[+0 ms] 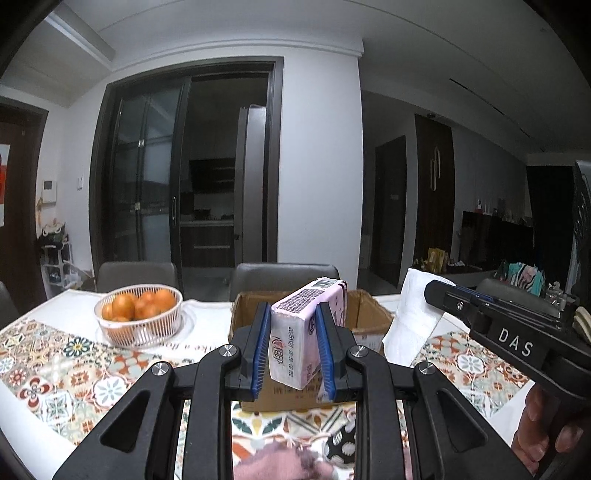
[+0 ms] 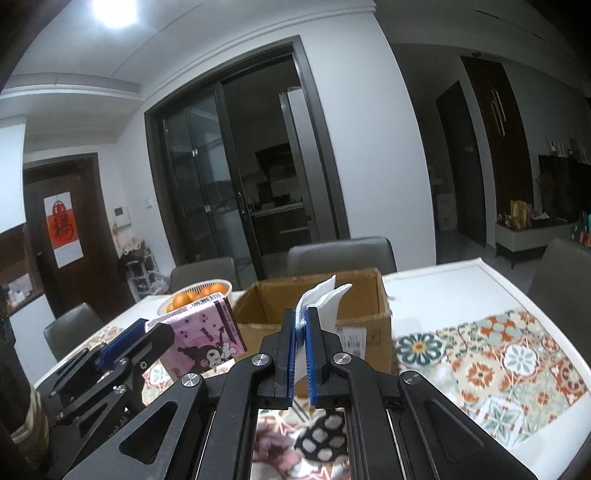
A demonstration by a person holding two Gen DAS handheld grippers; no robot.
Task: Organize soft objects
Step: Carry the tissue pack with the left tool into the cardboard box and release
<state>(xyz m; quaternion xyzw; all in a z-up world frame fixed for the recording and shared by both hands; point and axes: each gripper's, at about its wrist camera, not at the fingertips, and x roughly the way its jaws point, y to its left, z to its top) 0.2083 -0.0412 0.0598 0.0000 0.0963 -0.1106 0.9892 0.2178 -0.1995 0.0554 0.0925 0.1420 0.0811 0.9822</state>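
Over the patterned tablecloth (image 1: 74, 369), just short of the open cardboard box (image 1: 365, 314): left gripper (image 1: 293, 347) clamped on pink tissue pack (image 1: 306, 332), right gripper (image 2: 301, 350) pinched tight on white cloth (image 2: 325, 302). Carry both above the rim, then release inside; avoid the orange basket (image 1: 138, 317).

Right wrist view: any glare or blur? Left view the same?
Right wrist view: the ceiling light blows out at top left, and the patterned tablecloth and the pink cartoon-print tissue pack look soft. Left wrist view: no glare, the pack's print is legible; the bottom edge blurs. Both views bend door frames, with dark corners.
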